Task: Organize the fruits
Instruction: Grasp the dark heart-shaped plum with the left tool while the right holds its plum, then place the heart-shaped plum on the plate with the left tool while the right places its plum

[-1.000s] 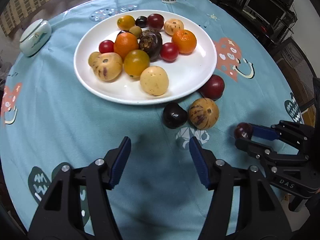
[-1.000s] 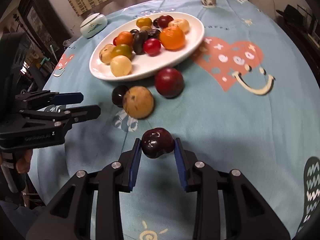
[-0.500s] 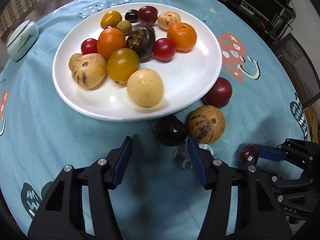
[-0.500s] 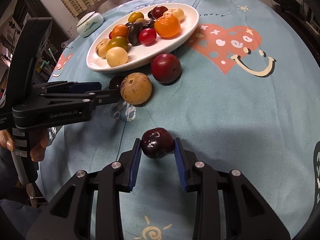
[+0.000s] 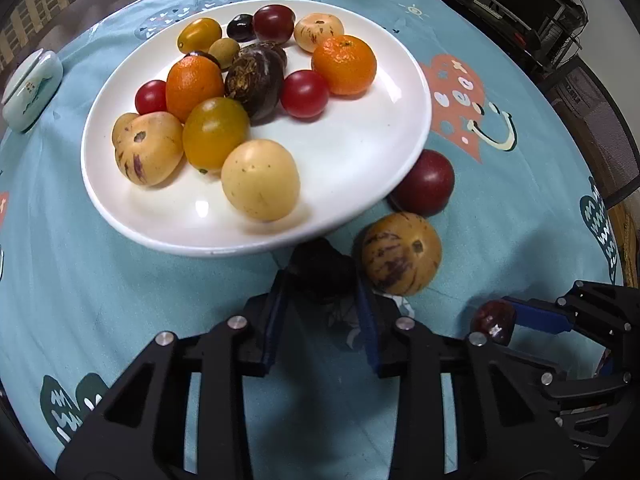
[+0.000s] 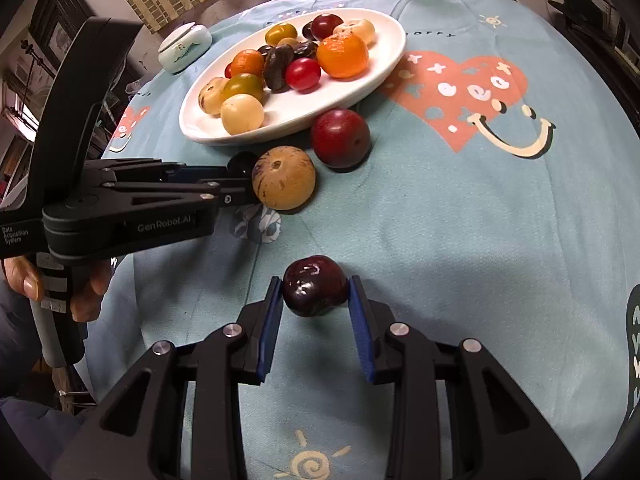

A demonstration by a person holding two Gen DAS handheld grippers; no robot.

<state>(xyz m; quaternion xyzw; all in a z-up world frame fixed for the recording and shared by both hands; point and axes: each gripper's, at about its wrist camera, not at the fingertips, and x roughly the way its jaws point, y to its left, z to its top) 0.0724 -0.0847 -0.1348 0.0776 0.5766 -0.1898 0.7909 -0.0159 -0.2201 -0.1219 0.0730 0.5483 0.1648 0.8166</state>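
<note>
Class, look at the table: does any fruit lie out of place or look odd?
Yes. Three fruits lie off the white plate, on the cloth by its rim: a red plum, a striped tan fruit and a dark fruit between the left gripper's fingers. Nothing looks spilled or damaged.

We have carried our left gripper (image 5: 320, 280) forward across the table (image 5: 80, 280), from well short of the loose fruits to the near rim of the white plate (image 5: 240, 246); its jaws, wide apart a second ago, have narrowed around the dark plum (image 5: 322, 266), which now sits between the blue pads (image 5: 274, 320); in the right wrist view that gripper (image 6: 240, 176) has advanced from the left edge up to the speckled yellow fruit (image 6: 284, 178).
</note>
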